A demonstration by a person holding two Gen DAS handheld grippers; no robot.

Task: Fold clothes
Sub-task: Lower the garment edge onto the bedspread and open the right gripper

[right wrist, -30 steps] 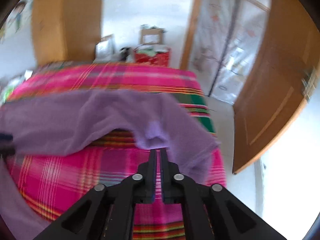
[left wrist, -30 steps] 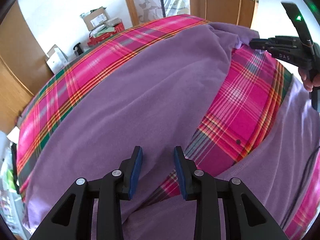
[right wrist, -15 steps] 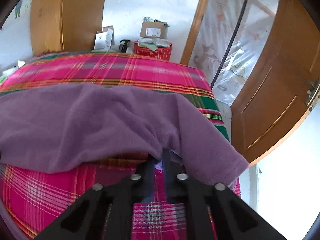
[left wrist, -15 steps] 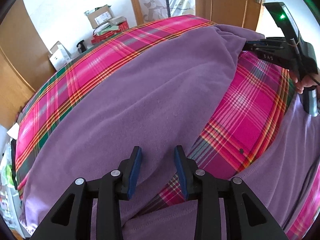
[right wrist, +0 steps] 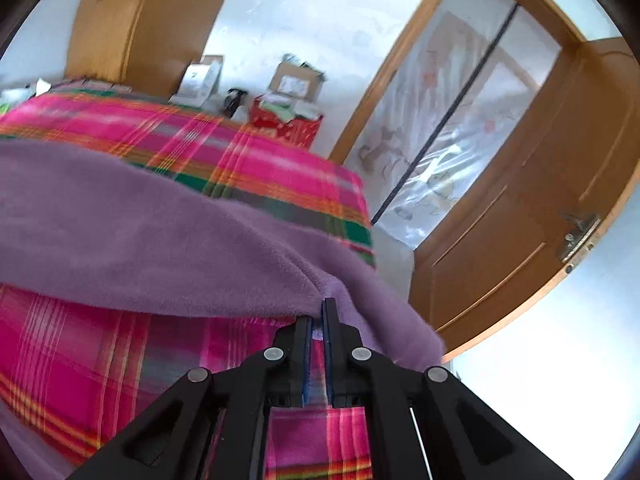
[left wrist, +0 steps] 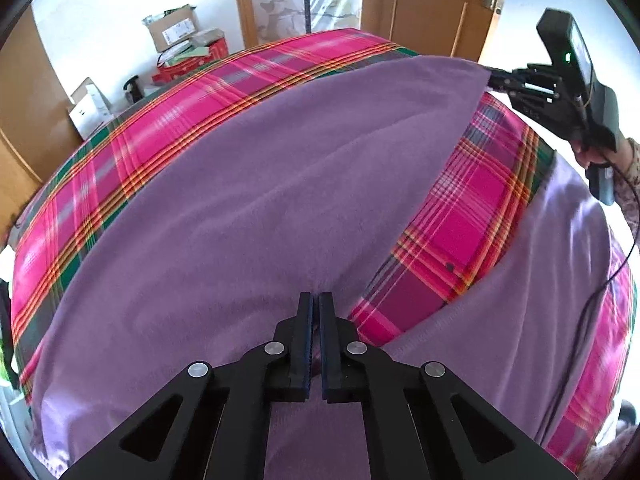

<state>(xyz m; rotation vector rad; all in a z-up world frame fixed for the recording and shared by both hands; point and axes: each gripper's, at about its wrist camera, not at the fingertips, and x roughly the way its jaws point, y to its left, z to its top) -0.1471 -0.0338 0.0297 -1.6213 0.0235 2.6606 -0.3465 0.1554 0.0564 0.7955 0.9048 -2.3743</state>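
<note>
A purple fleece garment (left wrist: 280, 184) lies spread over a bed with a pink plaid cover (left wrist: 472, 216). My left gripper (left wrist: 316, 298) is shut, its pads pinching the garment's near edge where a fold rises off the bed. The right gripper (left wrist: 494, 80), held by a person's hand (left wrist: 596, 156), grips the far corner of the same fold at the upper right. In the right wrist view that gripper (right wrist: 318, 312) is shut on the purple garment (right wrist: 140, 240), whose edge hangs over the plaid cover (right wrist: 100, 360). Between the two grippers the fold is stretched.
A wooden door (right wrist: 520, 220) and a plastic-covered doorway (right wrist: 448, 140) stand beyond the bed's far corner. Cardboard boxes (left wrist: 172, 32) and a red basket (right wrist: 288, 124) sit against the white wall. A wooden panel (left wrist: 24, 120) stands at the left.
My left jaws have closed on the garment's edge. The right gripper has carried its corner up and to the right, and the fold between them has been pulled straighter.
</note>
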